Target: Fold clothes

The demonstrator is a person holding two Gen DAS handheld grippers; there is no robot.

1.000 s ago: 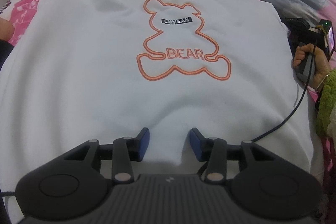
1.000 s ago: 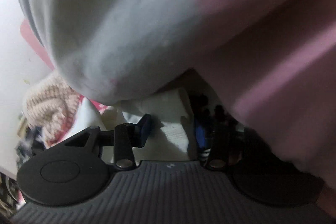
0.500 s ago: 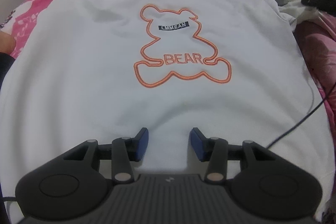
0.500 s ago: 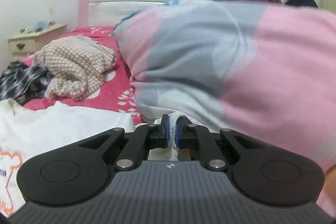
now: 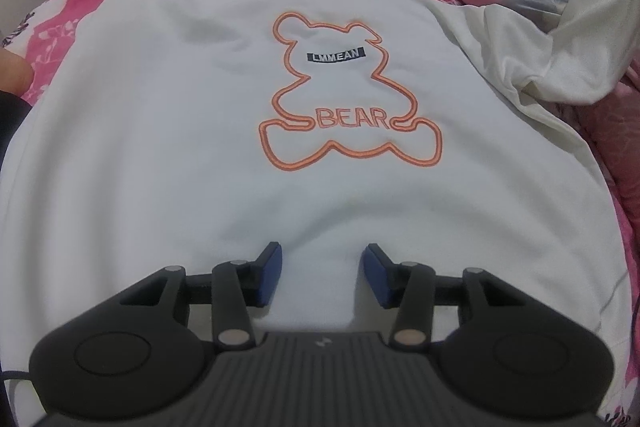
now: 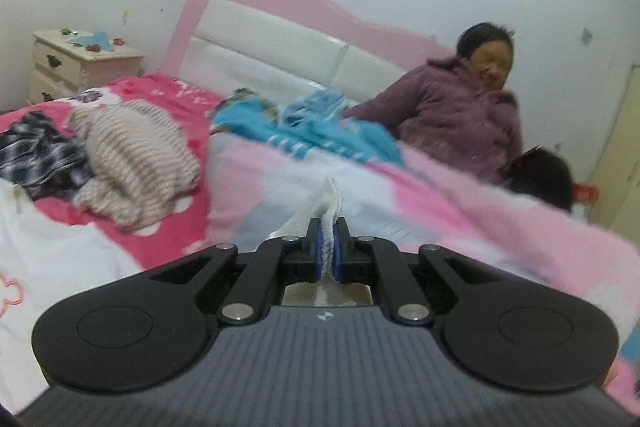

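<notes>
We see the white bear sweatshirt [image 5: 200, 131] spread flat on the pink bed [image 5: 44, 23]. The right gripper [image 6: 328, 247] fingers clench white fabric, probably its sleeve [image 5: 592, 39], lifted at right. The left gripper [image 5: 322, 275] fingers hover released over the near hem.

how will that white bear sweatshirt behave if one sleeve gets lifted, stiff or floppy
Probably floppy: the white sweatshirt lies flat on the bed, and its raised sleeve sags in soft folds. Likely light, as the right claw holds the cuff by a thin pinch. The body will probably drag and wrinkle.
</notes>
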